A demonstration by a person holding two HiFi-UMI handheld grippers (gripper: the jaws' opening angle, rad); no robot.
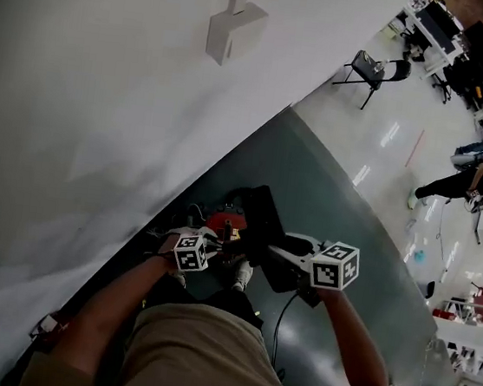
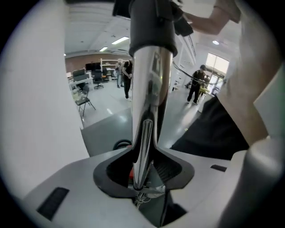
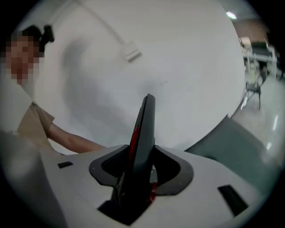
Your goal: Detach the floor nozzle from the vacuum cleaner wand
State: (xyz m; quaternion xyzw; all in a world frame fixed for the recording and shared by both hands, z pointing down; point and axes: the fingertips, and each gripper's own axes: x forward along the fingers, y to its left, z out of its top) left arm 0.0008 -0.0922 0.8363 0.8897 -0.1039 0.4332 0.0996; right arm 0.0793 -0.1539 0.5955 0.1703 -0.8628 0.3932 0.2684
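In the left gripper view the silver vacuum wand rises between the jaws of my left gripper, which is shut on it. A dark collar caps the wand at the top. In the right gripper view the black floor nozzle, with a red strip along it, stands edge-on between the jaws of my right gripper, and the pads press on it. In the head view the left gripper and the right gripper meet from either side at the black nozzle, low by the wall.
A white wall with a small box mounted on it fills the left. A grey-green floor panel runs to the right. A chair, desks and people stand farther off. My own legs are below.
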